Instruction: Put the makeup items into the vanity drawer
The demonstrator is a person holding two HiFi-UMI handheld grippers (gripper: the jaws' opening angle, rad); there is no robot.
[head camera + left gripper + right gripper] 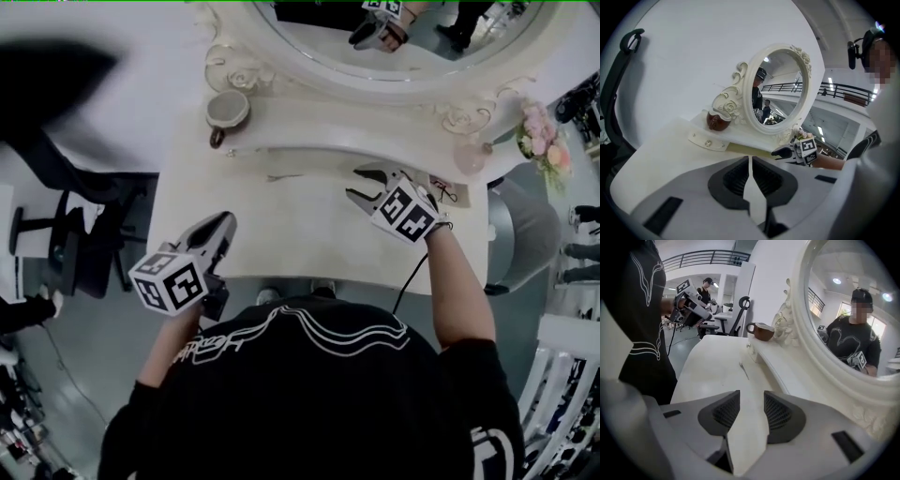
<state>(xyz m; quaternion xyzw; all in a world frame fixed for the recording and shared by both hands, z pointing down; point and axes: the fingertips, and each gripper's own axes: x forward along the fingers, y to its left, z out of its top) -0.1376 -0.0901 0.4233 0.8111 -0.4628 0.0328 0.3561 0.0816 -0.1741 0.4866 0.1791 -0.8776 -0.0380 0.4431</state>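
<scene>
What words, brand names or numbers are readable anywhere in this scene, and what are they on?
No text here can be read for certain.
White script on the black T-shirt: upside down and blurred, unreadable.
Left cube and right cube: black-and-white square marker patterns only, no letters or numbers.

Head view steeply down on vanity top (281, 225), left gripper view low, facing oval mirror (780, 89) from farther off, right gripper view close beside it, both sharing brown cup (717, 121)
</scene>
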